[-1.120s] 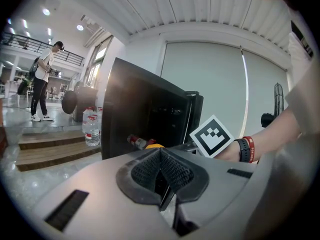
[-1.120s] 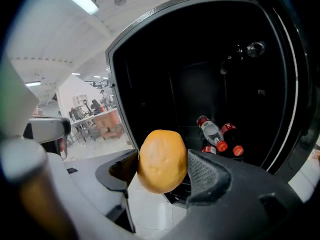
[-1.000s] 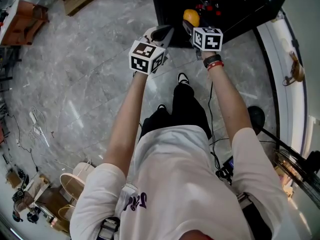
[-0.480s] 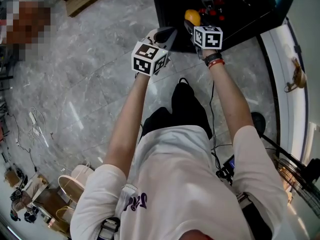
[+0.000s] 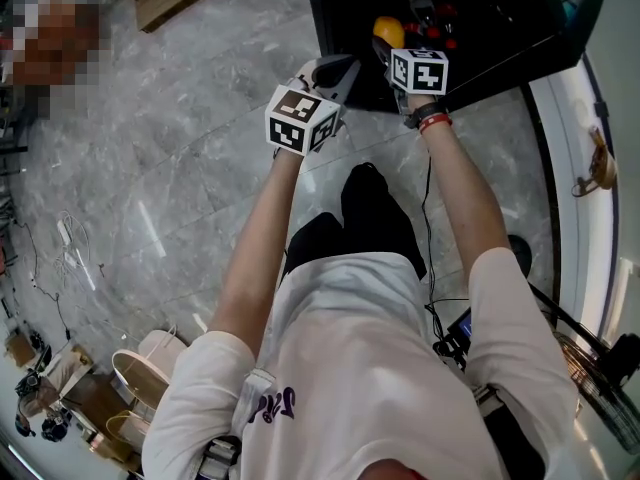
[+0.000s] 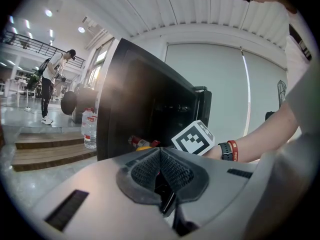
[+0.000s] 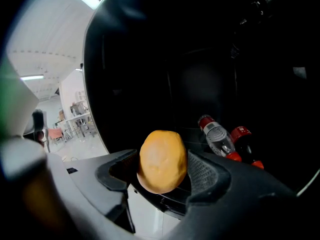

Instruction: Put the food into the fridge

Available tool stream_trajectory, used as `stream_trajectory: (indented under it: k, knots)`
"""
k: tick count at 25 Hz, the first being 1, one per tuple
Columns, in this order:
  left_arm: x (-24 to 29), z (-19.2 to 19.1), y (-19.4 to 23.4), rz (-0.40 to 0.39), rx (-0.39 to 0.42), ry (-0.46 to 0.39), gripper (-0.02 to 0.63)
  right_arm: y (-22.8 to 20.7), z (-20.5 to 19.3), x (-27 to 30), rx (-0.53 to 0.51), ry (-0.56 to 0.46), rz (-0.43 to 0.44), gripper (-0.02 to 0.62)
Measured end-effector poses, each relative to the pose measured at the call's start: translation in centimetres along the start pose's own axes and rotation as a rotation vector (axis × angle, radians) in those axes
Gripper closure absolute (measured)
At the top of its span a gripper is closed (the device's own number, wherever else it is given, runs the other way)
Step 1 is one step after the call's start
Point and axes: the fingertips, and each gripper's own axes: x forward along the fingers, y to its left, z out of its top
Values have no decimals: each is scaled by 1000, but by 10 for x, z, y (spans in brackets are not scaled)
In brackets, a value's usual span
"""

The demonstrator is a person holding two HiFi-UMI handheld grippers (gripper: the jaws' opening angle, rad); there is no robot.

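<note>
Pinching the orange fruit (image 7: 162,156) between its pads, the right gripper (image 7: 162,173) has edged deeper into the dark fridge (image 5: 480,18) at the head view's top, toward the bottles (image 7: 218,137). The left gripper (image 6: 161,173), pressed together and empty, has followed alongside. Setting the fruit down inside looks near.

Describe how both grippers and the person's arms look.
The left gripper and right gripper have grey moulded bodies with dark ribbed pads. Each carries a white cube with black square markers. The right wrist wears a black watch and red band. The T-shirt is white and short-sleeved.
</note>
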Motion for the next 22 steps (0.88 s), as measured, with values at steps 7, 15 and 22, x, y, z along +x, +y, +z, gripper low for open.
stream_trajectory:
  k: [7, 15, 22]
  knots:
    - [8, -6, 13, 12, -6, -14, 588, -10, 2, 27, -12, 3, -5, 272]
    - [15, -23, 25, 0, -4, -18, 588, -16, 1, 60, -26, -10, -5, 272]
    - [21, -22, 27, -10, 6, -27, 588, -24, 5, 77, -45, -10, -19, 272]
